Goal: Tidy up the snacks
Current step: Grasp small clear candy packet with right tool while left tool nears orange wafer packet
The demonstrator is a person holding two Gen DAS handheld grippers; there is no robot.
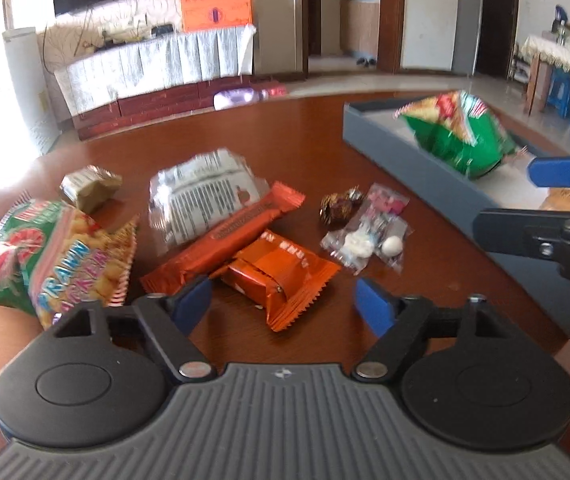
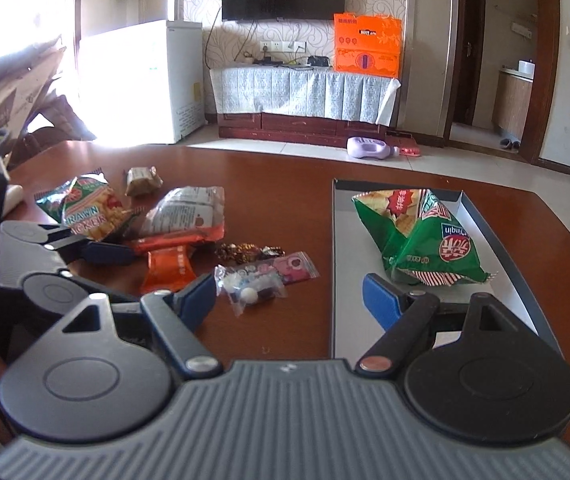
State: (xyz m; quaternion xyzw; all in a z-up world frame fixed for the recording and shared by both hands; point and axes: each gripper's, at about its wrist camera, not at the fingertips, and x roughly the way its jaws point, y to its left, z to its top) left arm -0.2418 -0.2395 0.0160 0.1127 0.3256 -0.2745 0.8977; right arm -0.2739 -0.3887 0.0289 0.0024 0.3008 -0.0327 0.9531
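Observation:
A grey tray (image 2: 345, 272) (image 1: 401, 156) on the brown table holds a green chip bag (image 2: 421, 236) (image 1: 457, 136). Left of it lie loose snacks: a prawn cracker bag (image 1: 45, 256) (image 2: 85, 208), a silver packet (image 1: 201, 196) (image 2: 185, 210), an orange bar (image 1: 225, 236), an orange square pack (image 1: 281, 276) (image 2: 169, 270), a brown-wrapped candy (image 1: 339, 204), a clear candy bag (image 1: 369, 236) (image 2: 253, 286) and a small tan pack (image 1: 89, 186). My left gripper (image 1: 283, 306) is open just before the orange pack. My right gripper (image 2: 289, 300) is open and empty at the tray's near left edge.
The round table's edge (image 2: 557, 216) curves behind the tray. Beyond it are a TV cabinet (image 2: 305, 92), an orange box (image 2: 367, 44), a white freezer (image 2: 141, 80) and a purple bottle on the floor (image 2: 369, 148). The right gripper's fingers (image 1: 565, 172) cross the left wrist view's right side.

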